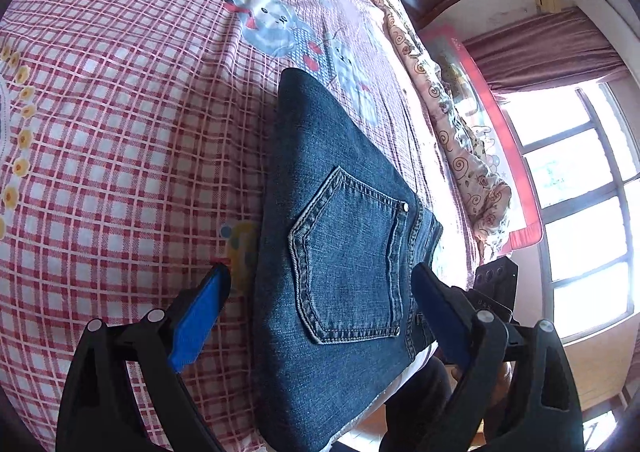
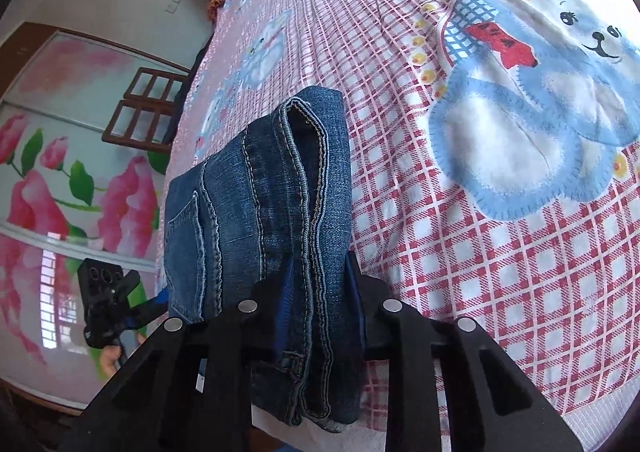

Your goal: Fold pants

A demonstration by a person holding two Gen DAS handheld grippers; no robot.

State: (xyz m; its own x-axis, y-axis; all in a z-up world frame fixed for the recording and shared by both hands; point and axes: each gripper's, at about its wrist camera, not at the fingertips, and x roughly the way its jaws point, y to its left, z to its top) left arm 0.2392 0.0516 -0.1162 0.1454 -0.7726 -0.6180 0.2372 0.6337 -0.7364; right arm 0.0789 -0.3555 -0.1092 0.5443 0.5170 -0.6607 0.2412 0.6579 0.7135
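Denim filled the right hand-held gripper (image 2: 318, 312), its jaws clamped on the hem end of the jeans (image 2: 276, 220). Left hand-held gripper (image 1: 320, 312) stood wide, fingers either side of the pocket end, apparently not touching. Jeans lay folded into a narrow stack at the bed (image 1: 120, 132) edge, part overhanging it. Risk, as a guess: dragging by the right grip alone could pull the layers askew or slide the stack off the edge, since the left held nothing. Left view alone showed the back pocket (image 1: 348, 256) flat on top and a quilt (image 1: 460, 132) along the far edge. Right view alone showed the stacked hems and seams, plus the left unit beside the jeans.
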